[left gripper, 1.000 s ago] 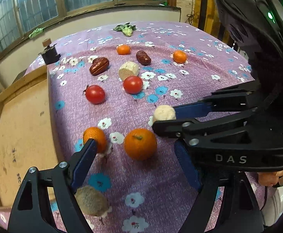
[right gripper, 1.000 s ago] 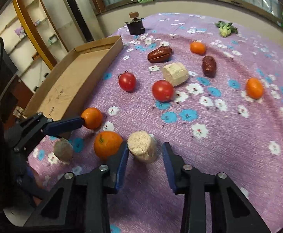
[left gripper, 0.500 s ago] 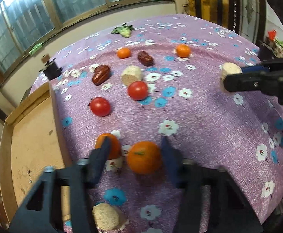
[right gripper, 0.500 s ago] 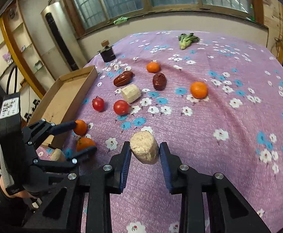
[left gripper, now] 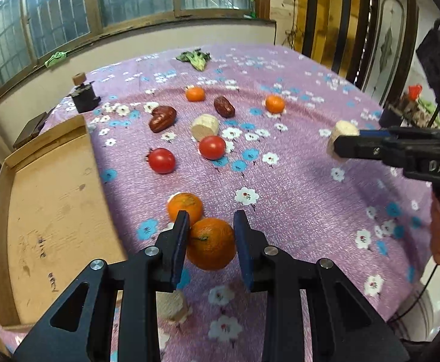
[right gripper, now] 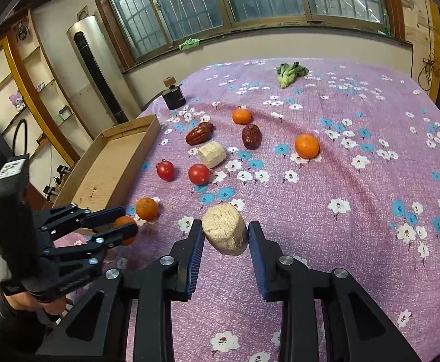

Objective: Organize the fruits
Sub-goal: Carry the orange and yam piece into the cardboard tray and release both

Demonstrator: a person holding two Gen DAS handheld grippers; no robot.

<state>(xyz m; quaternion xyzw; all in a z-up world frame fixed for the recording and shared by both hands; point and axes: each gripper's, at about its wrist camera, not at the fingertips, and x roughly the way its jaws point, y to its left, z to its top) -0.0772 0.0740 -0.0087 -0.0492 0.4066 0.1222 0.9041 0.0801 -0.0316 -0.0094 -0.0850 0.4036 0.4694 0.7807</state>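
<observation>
My left gripper (left gripper: 211,221) is shut on a large orange (left gripper: 211,244), held just above the purple flowered cloth (left gripper: 295,196). A smaller orange (left gripper: 185,206) lies right behind it, beside the cardboard tray (left gripper: 39,196). My right gripper (right gripper: 226,226) is shut on a beige cylindrical piece (right gripper: 224,229), raised over the cloth. The left wrist view shows that piece (left gripper: 342,132) at the far right, in the right gripper's jaws. The right wrist view shows the left gripper (right gripper: 120,223) low on the left with its orange (right gripper: 123,226).
On the cloth farther back lie two tomatoes (left gripper: 161,160) (left gripper: 212,147), two dark red dates (left gripper: 162,118) (left gripper: 224,107), another beige piece (left gripper: 205,126), two small oranges (left gripper: 195,94) (left gripper: 275,103), a green vegetable (left gripper: 194,58) and a small black object (left gripper: 84,98). One more beige piece (left gripper: 171,304) lies under the left gripper.
The left gripper went from wide open around the large orange to shut on it, then rose. The right gripper lifted the beige piece and carried it off to the right.
</observation>
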